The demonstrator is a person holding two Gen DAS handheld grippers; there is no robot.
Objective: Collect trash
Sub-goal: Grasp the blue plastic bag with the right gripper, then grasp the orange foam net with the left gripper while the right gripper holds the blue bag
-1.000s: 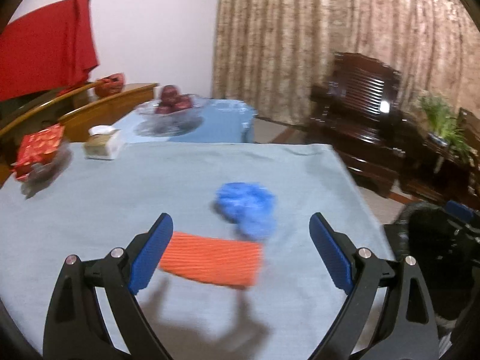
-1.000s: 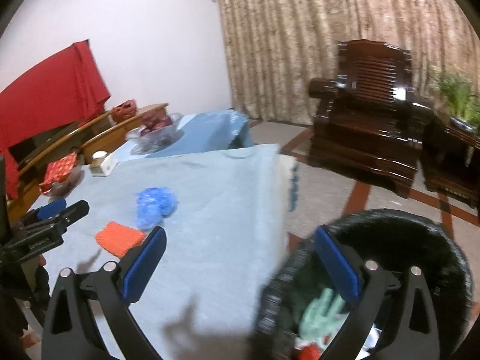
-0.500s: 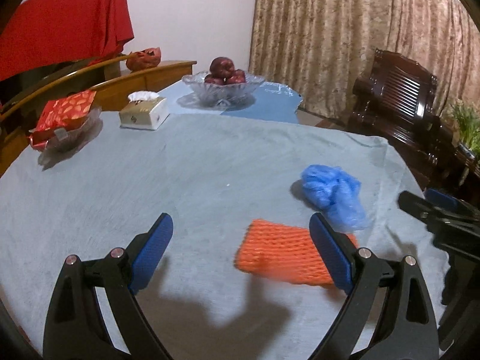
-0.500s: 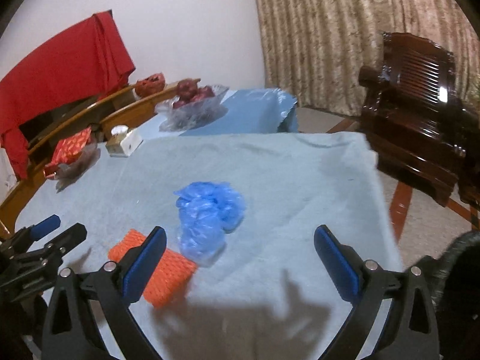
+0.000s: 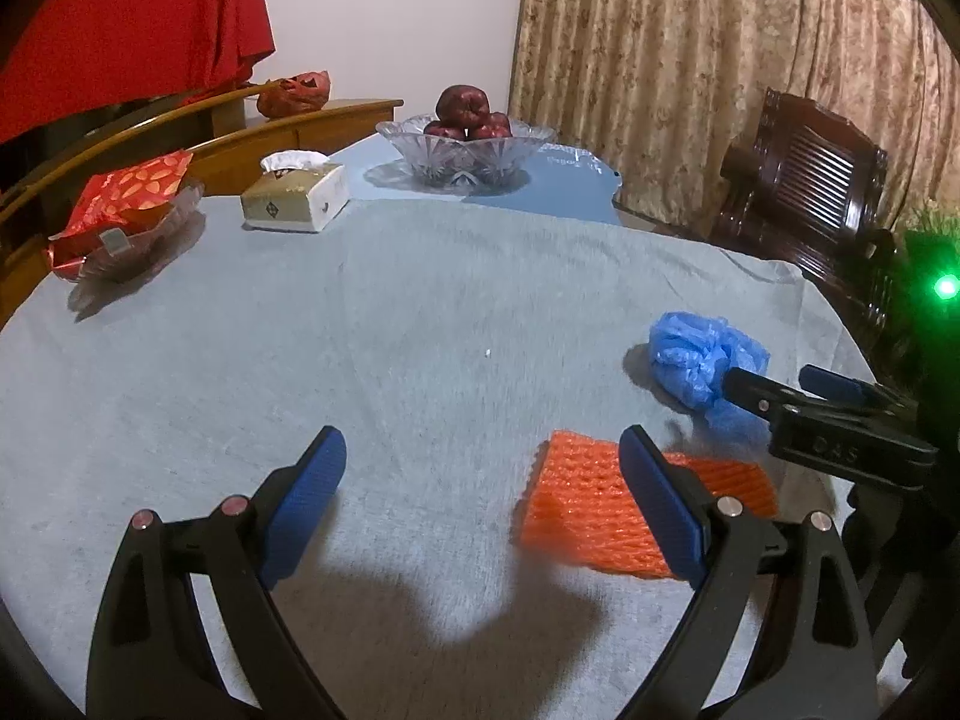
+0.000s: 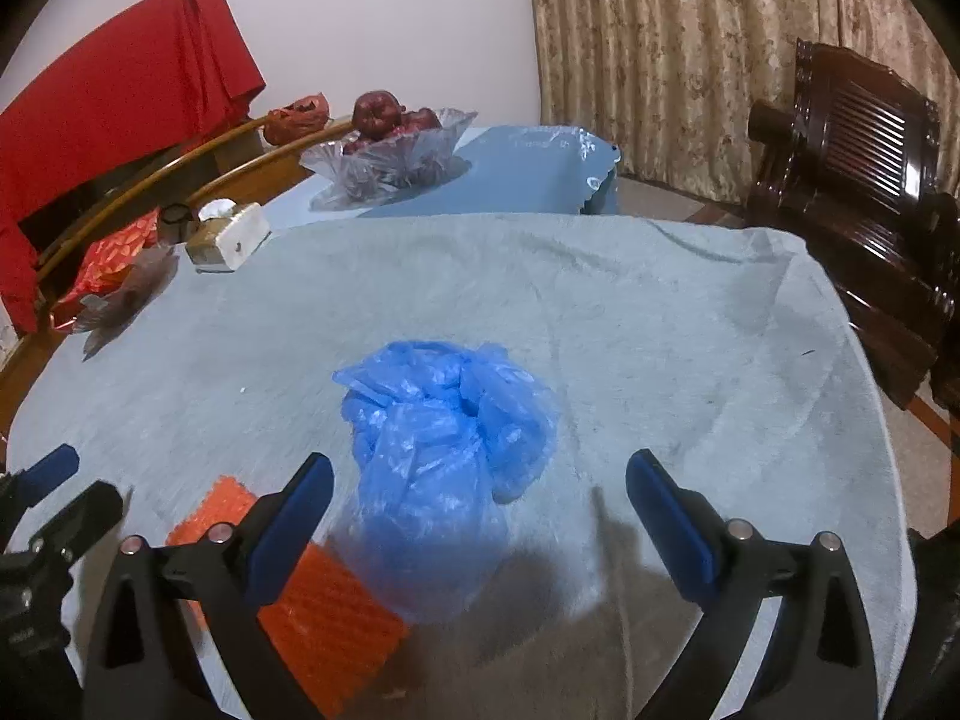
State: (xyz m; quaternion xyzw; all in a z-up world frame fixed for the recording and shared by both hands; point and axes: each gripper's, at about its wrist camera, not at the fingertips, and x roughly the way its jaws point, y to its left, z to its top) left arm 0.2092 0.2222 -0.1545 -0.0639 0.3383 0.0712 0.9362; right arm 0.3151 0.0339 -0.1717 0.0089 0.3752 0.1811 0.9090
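Grey-clothed bench [image 6: 660, 312]: blue bag [image 6: 444, 420] sits centre frame, between the right gripper's [image 6: 480, 498] spread fingers; orange net [image 5: 576, 510] lower right. Left gripper [image 5: 480, 480] spread too. Bag looks light, crumpled, slippery; pinch its bunched middle.

Both wrist cameras look low and forward across the table [image 5: 420, 312] toward the curtain at 12 o'clock. The right view sits close over the blue bag [image 6: 447, 420]. Both views share the bag, at 2 o'clock in the left view, and the orange net [image 5: 588, 510].
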